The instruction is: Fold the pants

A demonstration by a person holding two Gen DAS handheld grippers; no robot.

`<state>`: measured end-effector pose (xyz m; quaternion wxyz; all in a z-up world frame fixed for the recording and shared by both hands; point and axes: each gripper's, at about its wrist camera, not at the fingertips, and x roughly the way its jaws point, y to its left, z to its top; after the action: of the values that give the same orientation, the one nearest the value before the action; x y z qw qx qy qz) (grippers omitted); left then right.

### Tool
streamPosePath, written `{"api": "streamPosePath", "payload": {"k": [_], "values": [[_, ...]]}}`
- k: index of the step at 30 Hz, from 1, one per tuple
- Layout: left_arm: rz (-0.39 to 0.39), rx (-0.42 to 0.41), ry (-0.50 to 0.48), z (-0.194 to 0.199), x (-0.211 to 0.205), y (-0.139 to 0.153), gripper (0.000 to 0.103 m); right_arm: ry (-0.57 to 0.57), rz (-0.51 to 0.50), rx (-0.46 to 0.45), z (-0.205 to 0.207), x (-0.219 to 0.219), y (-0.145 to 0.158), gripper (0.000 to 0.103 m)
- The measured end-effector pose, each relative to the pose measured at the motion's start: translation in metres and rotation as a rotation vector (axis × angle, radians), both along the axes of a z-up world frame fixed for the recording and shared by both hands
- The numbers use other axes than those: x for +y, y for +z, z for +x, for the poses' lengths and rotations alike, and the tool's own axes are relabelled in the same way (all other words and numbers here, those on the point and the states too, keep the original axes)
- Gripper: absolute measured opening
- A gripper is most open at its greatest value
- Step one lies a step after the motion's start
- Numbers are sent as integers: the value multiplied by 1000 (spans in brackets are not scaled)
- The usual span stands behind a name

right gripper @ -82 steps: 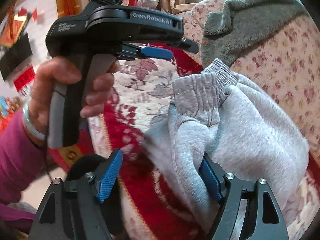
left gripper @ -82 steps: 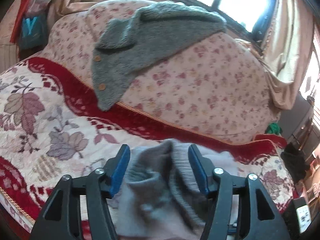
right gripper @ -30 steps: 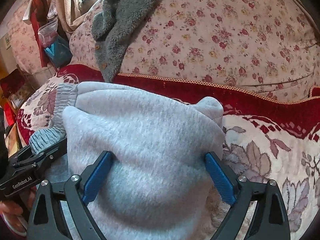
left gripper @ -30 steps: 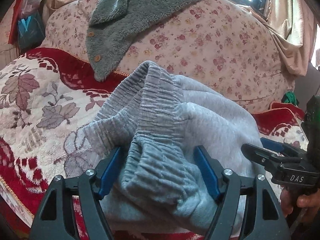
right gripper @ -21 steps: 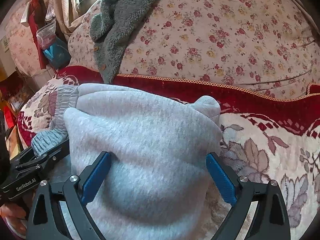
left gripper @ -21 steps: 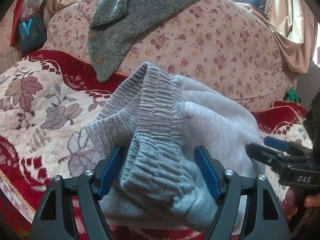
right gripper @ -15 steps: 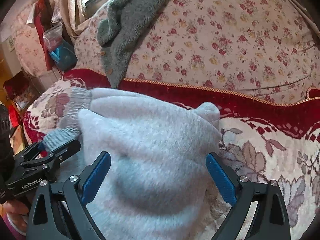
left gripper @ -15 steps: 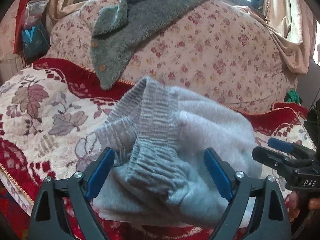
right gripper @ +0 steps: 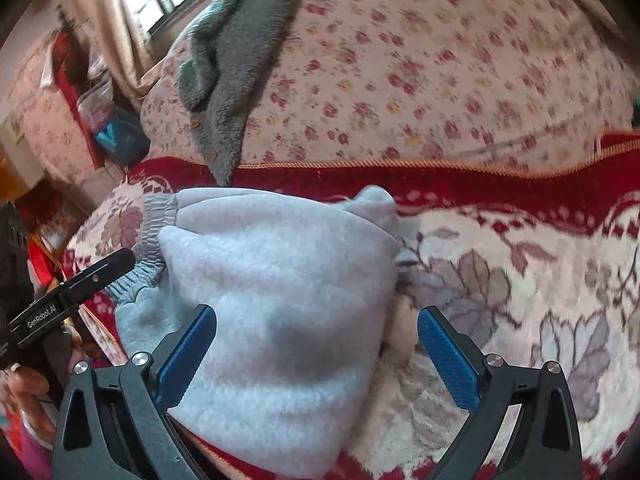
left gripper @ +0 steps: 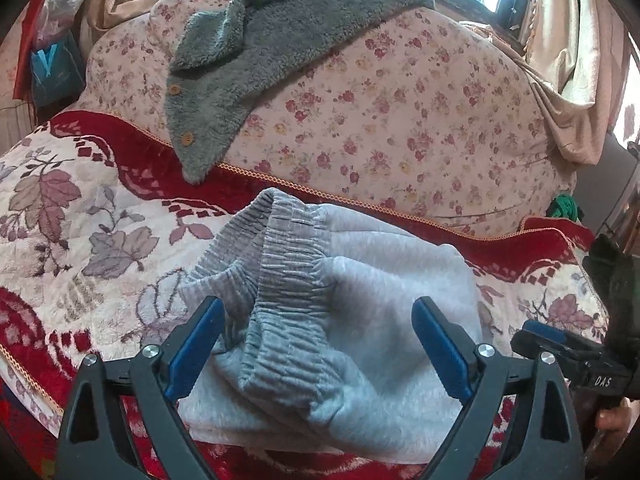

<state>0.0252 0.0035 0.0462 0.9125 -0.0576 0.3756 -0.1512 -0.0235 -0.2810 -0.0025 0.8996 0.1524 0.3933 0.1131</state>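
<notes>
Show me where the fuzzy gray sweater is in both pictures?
Left wrist: the sweater is top middle, draped over the flowery cushion.
Right wrist: the sweater is upper left, hanging down the same cushion.
Shared landmark: the pants, bottom middle in both.

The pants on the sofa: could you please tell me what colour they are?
The pants are light grey, with a slightly darker ribbed waistband; the left wrist view shows this best.

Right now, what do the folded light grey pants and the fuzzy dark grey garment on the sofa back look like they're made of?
Folded light grey pants: probably soft sweatshirt fleece, matte, with a ribbed, gathered elastic waistband. Fuzzy dark grey garment: seemingly plush, sherpa-like fleece with a nubby pile; its small round tan buttons could be wood or plastic.
</notes>
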Motion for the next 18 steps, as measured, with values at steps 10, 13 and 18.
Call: {"api": "streamPosePath", "payload": {"k": [10, 13, 18], "values": [[-78, 93, -31, 24, 21, -18, 95, -5, 180, 123, 15, -26, -42, 103], [-114, 106, -58, 28, 26, -27, 99, 19, 259, 156, 25, -27, -58, 103], [-99, 107, -82, 33, 28, -38, 99, 77, 317, 181, 39, -16, -80, 103]]}}
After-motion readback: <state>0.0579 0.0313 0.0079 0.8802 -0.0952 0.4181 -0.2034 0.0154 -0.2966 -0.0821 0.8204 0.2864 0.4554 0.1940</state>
